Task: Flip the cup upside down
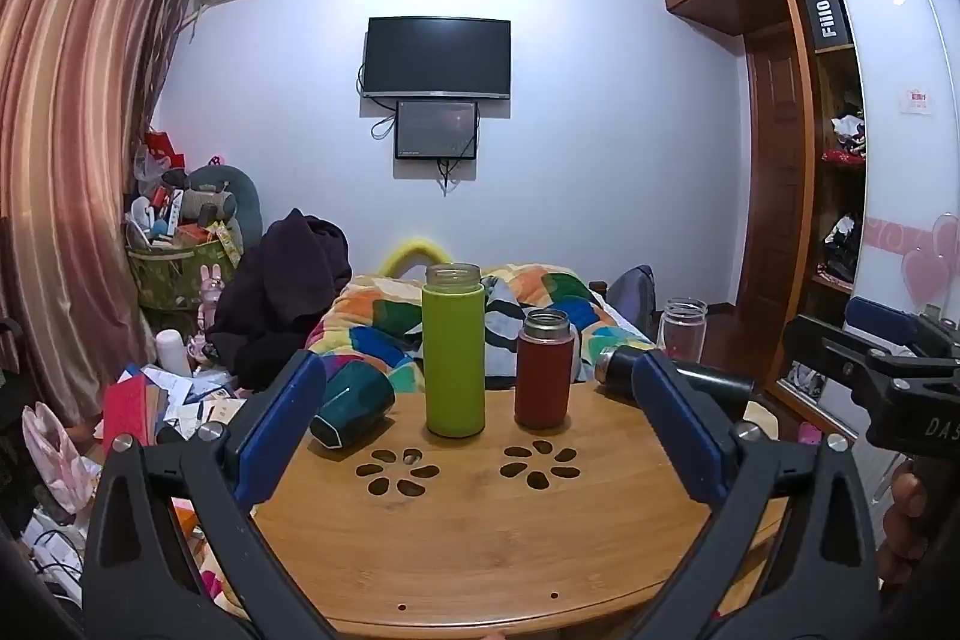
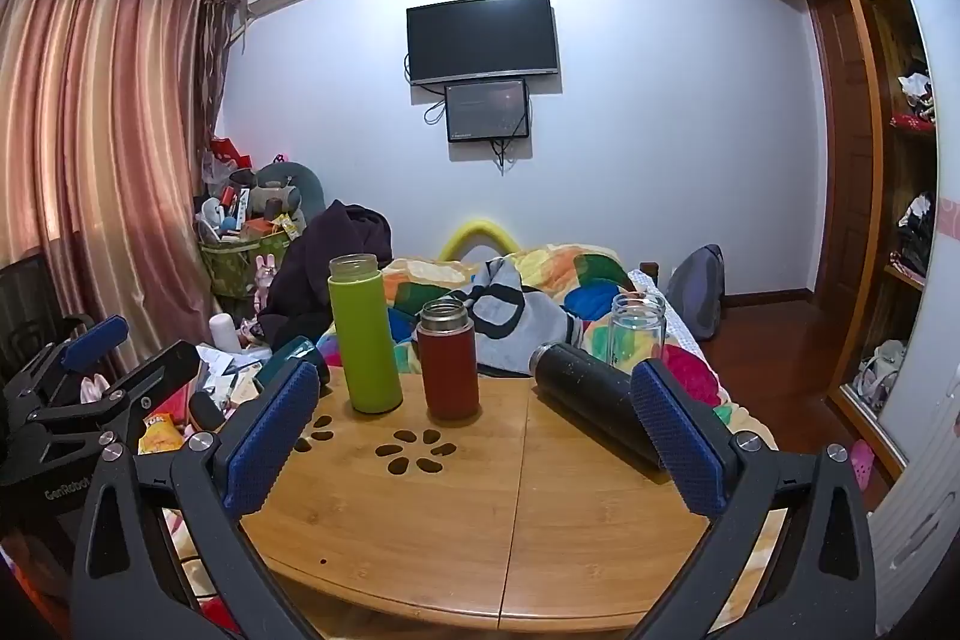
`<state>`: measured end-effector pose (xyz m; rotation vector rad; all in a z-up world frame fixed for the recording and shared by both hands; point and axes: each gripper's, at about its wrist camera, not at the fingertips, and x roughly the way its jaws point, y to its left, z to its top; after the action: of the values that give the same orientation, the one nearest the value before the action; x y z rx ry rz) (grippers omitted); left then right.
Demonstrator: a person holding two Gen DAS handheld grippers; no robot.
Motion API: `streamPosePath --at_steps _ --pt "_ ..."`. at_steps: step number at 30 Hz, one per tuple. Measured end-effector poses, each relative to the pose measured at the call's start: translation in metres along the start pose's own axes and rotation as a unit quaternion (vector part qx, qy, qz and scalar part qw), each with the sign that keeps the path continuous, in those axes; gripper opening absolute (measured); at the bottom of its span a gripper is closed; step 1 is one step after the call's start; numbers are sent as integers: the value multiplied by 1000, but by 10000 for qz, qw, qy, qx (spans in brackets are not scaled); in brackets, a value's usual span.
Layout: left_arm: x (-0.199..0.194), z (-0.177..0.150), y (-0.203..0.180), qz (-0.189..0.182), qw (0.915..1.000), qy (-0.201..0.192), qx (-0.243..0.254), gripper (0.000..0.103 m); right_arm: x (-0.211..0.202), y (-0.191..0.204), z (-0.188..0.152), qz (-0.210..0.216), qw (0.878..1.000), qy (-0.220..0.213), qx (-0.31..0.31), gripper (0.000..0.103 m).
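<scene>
On the round wooden table (image 1: 480, 538) a tall green cup (image 1: 454, 351) and a shorter red cup (image 1: 543, 369) stand upright with open mouths. A dark teal cup (image 1: 353, 403) lies on its side at the left, a black flask (image 1: 678, 375) lies on its side at the right, and a clear glass jar (image 1: 682, 329) stands behind it. My left gripper (image 1: 480, 418) is open and empty, in front of the cups. My right gripper (image 2: 474, 424) is open and empty; the green cup (image 2: 364, 334), red cup (image 2: 449, 359), black flask (image 2: 591, 403) and jar (image 2: 638, 328) lie ahead.
A bed with a colourful quilt (image 1: 540, 304) is just behind the table. Clutter and boxes (image 1: 168, 400) fill the floor at left by the curtain. A wardrobe (image 1: 840, 160) stands at right. The table has flower-shaped cut-outs (image 1: 396, 469).
</scene>
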<state>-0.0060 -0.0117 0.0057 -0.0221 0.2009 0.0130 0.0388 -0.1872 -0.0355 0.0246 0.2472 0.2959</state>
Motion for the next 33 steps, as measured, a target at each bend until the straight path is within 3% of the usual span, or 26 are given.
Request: streamPosePath --at_steps 33 --pt "1 -5 1 13 10000 -3 -26 103 -10 4 0 97 9999 -30 -23 103"
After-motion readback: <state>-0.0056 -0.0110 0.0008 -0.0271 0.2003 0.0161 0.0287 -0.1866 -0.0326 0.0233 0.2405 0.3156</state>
